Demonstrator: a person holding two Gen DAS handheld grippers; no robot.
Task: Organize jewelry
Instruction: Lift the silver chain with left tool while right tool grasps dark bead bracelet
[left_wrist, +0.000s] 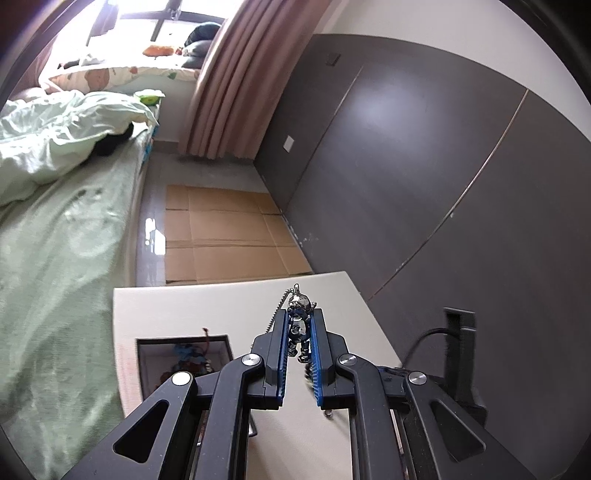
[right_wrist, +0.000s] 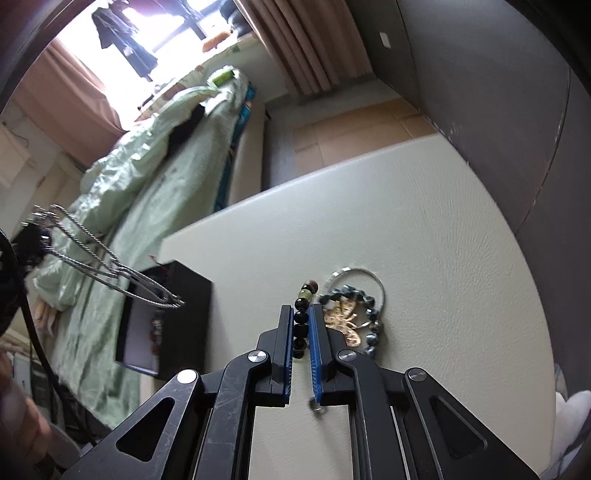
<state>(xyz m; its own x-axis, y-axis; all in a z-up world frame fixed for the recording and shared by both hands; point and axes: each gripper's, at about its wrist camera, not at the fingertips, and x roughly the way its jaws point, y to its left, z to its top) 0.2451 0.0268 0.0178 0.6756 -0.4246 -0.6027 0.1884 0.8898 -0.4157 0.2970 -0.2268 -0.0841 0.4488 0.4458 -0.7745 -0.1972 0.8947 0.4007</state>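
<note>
My left gripper (left_wrist: 298, 314) is shut on a silver figure pendant (left_wrist: 298, 325) with a ball chain (left_wrist: 277, 308), held above the cream table (left_wrist: 207, 310). The black jewelry box (left_wrist: 184, 354) lies below left with colored pieces inside. My right gripper (right_wrist: 300, 310) is shut on a dark bead bracelet (right_wrist: 301, 321) at the tabletop. Beside it lie a grey stone bracelet (right_wrist: 371, 325), a gold dragonfly piece (right_wrist: 345, 317) and a silver ring hoop (right_wrist: 360, 275). The box (right_wrist: 177, 317) shows at left, with the left gripper's chain (right_wrist: 110, 269) hanging over it.
A bed with green bedding (left_wrist: 55, 258) runs along the left. A dark wall panel (left_wrist: 443, 166) stands behind the table. Cardboard (left_wrist: 229, 236) lies on the floor. A black cable and stand (left_wrist: 458, 339) sit at the table's right.
</note>
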